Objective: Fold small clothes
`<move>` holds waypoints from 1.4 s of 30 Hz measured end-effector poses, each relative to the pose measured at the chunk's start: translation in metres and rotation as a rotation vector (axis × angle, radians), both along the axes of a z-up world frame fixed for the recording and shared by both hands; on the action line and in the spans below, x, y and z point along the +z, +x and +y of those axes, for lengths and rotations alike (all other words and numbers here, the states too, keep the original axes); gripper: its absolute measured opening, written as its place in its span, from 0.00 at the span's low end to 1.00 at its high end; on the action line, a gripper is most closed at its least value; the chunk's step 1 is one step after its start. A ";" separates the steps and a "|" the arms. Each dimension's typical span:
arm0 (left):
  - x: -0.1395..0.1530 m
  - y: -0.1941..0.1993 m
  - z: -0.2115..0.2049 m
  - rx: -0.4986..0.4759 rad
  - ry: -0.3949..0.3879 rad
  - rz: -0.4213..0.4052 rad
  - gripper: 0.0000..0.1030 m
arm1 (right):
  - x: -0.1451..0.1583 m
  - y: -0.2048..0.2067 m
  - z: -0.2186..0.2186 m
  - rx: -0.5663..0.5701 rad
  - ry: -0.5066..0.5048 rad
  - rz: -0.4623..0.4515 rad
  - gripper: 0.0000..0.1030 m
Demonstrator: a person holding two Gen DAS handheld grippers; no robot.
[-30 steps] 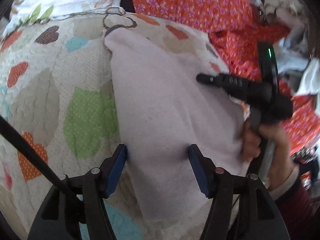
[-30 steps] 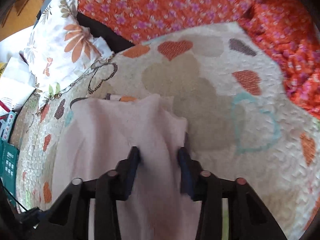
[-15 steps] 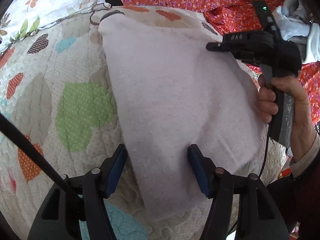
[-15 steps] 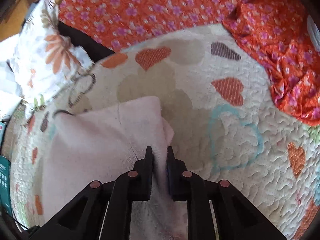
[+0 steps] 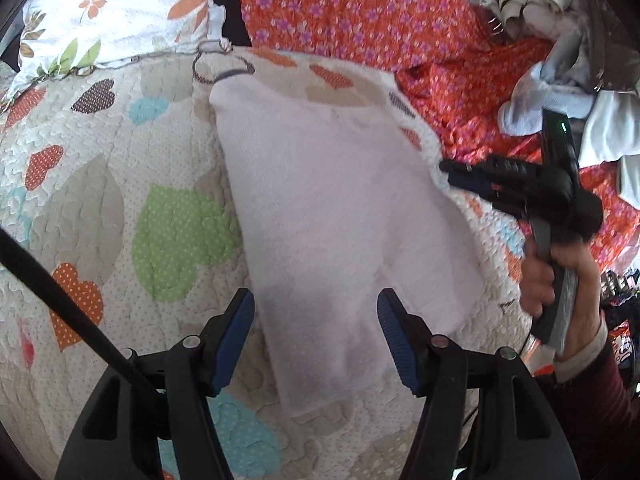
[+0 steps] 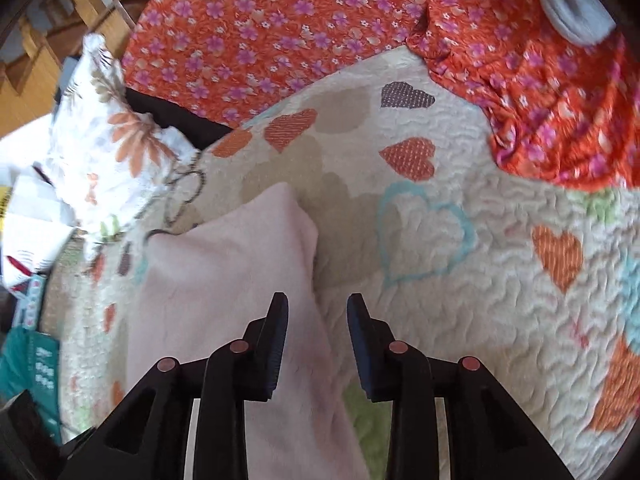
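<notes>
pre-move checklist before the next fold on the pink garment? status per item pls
1. Right gripper released: ok. Its jaws have just been opening; the pads stand apart, the garment's edge below them, unpinched.
2. Left gripper free: ok. Jaws wide, nothing clamped; it hovers over the garment's near end.
3. Pink garment lying flat on the heart quilt: ok. It looks smooth, with no bunching visible.
4. Fold edges aligned: cannot tell. The layers are blurred in both views.
5. Quilt clear around the garment: ok on both sides; the orange floral cloth lies apart from it.
6. Right gripper clear of the garment's side: ok in the left wrist view.
</notes>
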State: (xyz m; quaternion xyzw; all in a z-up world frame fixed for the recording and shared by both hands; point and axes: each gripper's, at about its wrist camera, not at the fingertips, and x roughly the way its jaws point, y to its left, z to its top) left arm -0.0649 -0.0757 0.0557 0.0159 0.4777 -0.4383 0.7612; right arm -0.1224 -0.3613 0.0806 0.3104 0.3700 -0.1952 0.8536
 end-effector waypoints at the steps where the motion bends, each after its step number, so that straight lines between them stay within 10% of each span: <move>1: 0.001 0.001 -0.005 0.001 0.001 -0.005 0.61 | 0.000 -0.005 0.002 0.004 0.010 -0.007 0.30; 10: -0.023 -0.011 -0.027 -0.017 0.216 -0.082 0.43 | -0.050 -0.047 0.027 0.015 0.195 0.093 0.30; 22: -0.023 0.001 -0.004 -0.016 0.087 0.063 0.43 | -0.044 -0.061 0.025 -0.007 0.225 0.023 0.31; 30: 0.002 0.012 0.018 0.010 -0.079 0.093 0.61 | -0.031 -0.075 0.004 -0.122 0.231 -0.057 0.42; 42: -0.018 0.015 -0.008 0.077 0.158 -0.014 0.62 | -0.016 -0.047 0.033 -0.031 0.133 -0.059 0.43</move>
